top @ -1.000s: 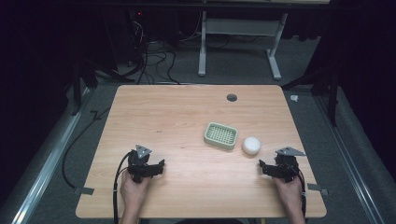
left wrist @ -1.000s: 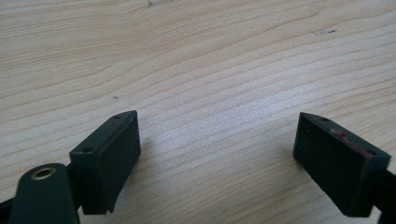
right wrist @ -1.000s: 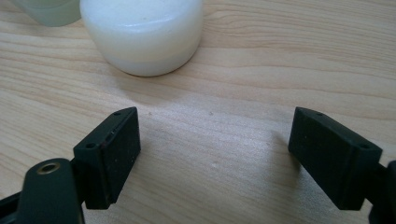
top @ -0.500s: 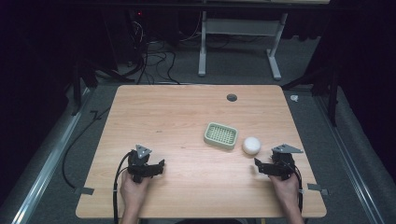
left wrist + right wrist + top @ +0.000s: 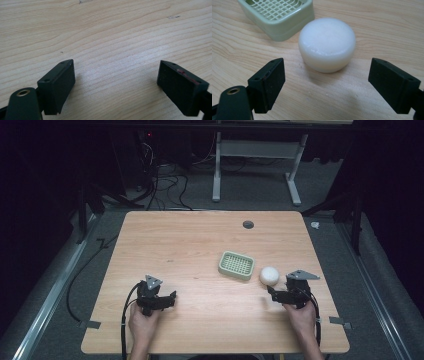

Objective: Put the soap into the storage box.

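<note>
A round white soap bar [image 5: 269, 275] [image 5: 327, 44] lies on the wooden table [image 5: 200, 245], just right of a pale green slatted soap dish [image 5: 236, 265] [image 5: 278, 15]. My right gripper [image 5: 275, 293] [image 5: 325, 85] is open close in front of the soap, its jaws spread wider than the bar and not touching it. At the table's front left, my left gripper [image 5: 170, 296] [image 5: 116, 85] is open over bare wood [image 5: 105, 37], with nothing between its jaws.
A dark round grommet hole [image 5: 248, 224] sits near the table's far edge. Cables [image 5: 125, 320] trail from each gripper off the front edge. Desk legs [image 5: 255, 165] and wiring stand on the dark floor beyond the table.
My right gripper has moved left and slightly forward, closing in on the soap. The left gripper has stayed in place.
</note>
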The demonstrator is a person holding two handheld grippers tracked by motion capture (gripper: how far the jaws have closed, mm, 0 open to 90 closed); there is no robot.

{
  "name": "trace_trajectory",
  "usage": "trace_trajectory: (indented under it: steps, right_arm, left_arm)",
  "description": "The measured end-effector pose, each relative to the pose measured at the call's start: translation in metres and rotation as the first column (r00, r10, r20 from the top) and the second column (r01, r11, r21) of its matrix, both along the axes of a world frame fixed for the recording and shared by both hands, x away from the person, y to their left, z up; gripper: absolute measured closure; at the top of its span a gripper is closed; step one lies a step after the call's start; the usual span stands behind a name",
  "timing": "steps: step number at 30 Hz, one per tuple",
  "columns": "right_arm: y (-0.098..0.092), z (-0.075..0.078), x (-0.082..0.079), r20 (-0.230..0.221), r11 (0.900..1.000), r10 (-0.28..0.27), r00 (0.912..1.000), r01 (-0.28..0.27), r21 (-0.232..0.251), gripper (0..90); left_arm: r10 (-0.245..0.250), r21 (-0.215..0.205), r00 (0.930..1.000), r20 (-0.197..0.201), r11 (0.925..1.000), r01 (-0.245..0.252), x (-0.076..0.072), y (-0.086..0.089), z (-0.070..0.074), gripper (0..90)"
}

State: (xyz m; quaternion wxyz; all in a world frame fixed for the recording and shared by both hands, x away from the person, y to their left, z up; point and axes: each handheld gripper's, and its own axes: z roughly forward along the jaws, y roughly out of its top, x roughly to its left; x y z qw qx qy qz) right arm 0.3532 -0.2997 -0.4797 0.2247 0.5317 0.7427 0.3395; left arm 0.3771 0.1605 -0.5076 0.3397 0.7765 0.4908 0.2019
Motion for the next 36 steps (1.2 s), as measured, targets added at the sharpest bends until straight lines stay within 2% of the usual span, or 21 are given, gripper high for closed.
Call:
trace_trajectory:
  steps: [7,10,17,21,36]
  right_arm:
    - [0.007,0.006,0.007,0.022,1.000,0.013,0.9997,-0.013,0.000,14.4]
    - [0.011,0.006,0.013,0.016,1.000,0.018,0.9997,-0.018,-0.006,14.2]
    - [0.015,0.001,0.027,-0.006,1.000,0.011,0.9999,-0.011,-0.008,13.7]
    - [0.014,-0.003,0.031,-0.014,1.000,-0.001,0.9999,0.001,0.003,13.7]
    - [0.020,-0.017,0.044,-0.040,1.000,-0.012,0.9991,0.012,-0.009,14.5]
  left_arm:
    - [0.000,-0.001,1.0000,0.001,1.0000,0.000,0.000,0.000,0.000,15.3]
    - [0.000,-0.001,1.0000,0.001,1.0000,0.000,0.000,0.000,0.000,15.3]
    - [0.000,-0.001,1.0000,0.001,1.0000,0.000,0.000,0.000,0.000,15.3]
    - [0.000,-0.001,1.0000,0.001,1.0000,0.000,0.000,0.000,0.000,15.3]
    - [0.000,0.000,1.0000,0.000,1.0000,0.000,0.000,0.000,0.000,15.3]
